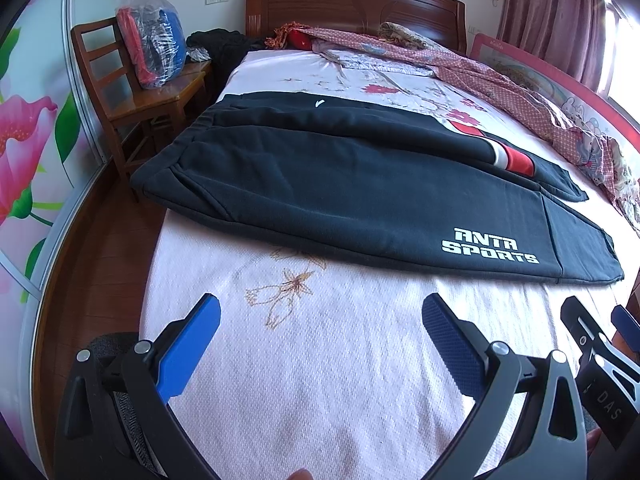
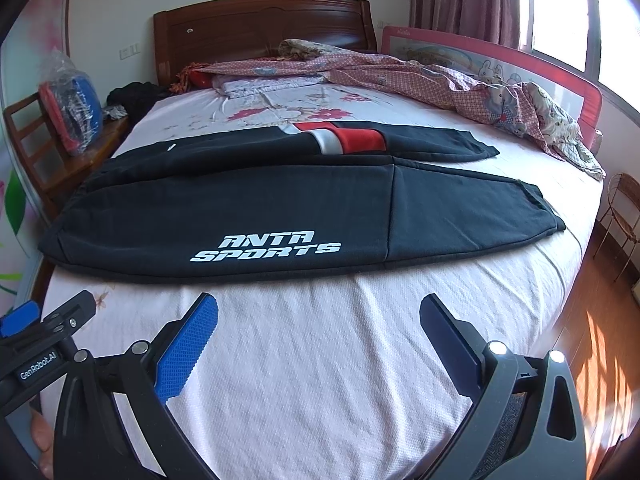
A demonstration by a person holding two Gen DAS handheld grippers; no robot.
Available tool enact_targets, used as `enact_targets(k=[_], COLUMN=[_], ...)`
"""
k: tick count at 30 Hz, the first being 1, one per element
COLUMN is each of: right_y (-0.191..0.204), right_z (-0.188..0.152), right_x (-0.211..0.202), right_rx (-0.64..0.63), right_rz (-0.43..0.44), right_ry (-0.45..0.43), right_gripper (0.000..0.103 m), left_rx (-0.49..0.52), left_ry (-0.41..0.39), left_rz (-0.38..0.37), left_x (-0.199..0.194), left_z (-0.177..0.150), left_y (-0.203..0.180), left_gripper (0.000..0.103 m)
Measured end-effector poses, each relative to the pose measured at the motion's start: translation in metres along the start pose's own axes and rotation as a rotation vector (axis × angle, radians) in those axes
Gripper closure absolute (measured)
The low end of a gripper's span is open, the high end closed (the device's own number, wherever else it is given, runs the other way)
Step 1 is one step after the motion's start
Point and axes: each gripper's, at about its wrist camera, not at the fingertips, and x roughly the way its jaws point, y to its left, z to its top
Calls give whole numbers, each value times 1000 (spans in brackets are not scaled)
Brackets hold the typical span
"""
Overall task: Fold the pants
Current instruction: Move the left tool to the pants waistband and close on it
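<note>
Both cameras sit low over the foot of the bed (image 1: 304,380), each looking forward between its own tongs toward the wooden headboard (image 1: 352,4). The left wrist view stands at the bed's left side and takes in the chair (image 1: 120,92) and floor there; the right wrist view stands further right, reaching the window side. Both share the black pants (image 1: 360,192) lying crosswise near ahead, and each catches the other tongs at its edge.
</note>
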Motion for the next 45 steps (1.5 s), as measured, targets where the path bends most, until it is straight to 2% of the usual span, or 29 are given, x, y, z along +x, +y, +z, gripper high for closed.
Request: enact_targets(k=[10,17,19,21,24,27,29,32,33,35,37,41,45], right_y=[0,-2,-5,-10,-23,-32,-32,-27,-25,-20,-16,-15,-14], right_z=[0,-2,-2,-2,-2,-2,-3,-3,-3,-3,-2,-2,-3], right_x=[1,11,16,20,26,32,35,35,36,35,34,34,34], right_rx=[2,6,13,35,85,117,125,107,98,80,65,64,64], right_rz=[2,1,6,13,22,15,14,16,20,25,27,25,22], right_ry=[5,42,55,70,95,113,123,125,125,126,126,128,136], right_gripper=[3,3,3,3,3,3,3,3,3,3,3,3,3], left_rx=[5,3,6,-13,-103,-299,-509,-768,-808,-891,-959,-1023,-1037], left_ry=[6,40,58,85,148,183,221,216,216,210,231,259,231], left_rz=[0,-5,-23,-83,-276,-413,-514,-618,-615,-658,-657,-665,-665], left_x=[1,12,16,22,38,55,70,87,92,103,111,122,118], left_z=[-1,-2,0,6,19,35,43,45,44,41,37,33,39], left_y=[-1,0,4,14,44,91,130,173,180,189,190,184,187], left_gripper=[2,2,2,2,2,2,2,2,2,2,2,2,2])
